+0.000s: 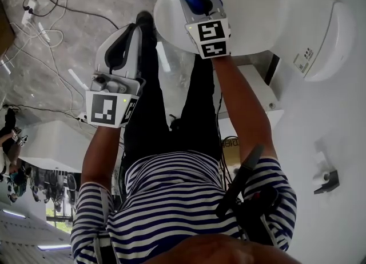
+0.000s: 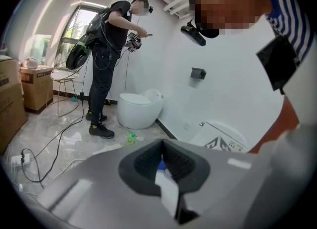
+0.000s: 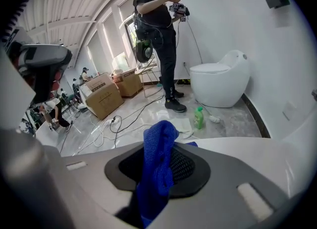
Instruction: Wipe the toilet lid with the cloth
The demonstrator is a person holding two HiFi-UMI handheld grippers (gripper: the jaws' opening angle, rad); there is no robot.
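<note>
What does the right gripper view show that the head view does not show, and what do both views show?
Only the right gripper view shows a second toilet, a green bottle, cardboard boxes and a standing person. Only the head view shows the wearer's striped shirt and the marker cubes. Both show the blue cloth clamped in the right hand-held gripper at the white toilet lid.
</note>
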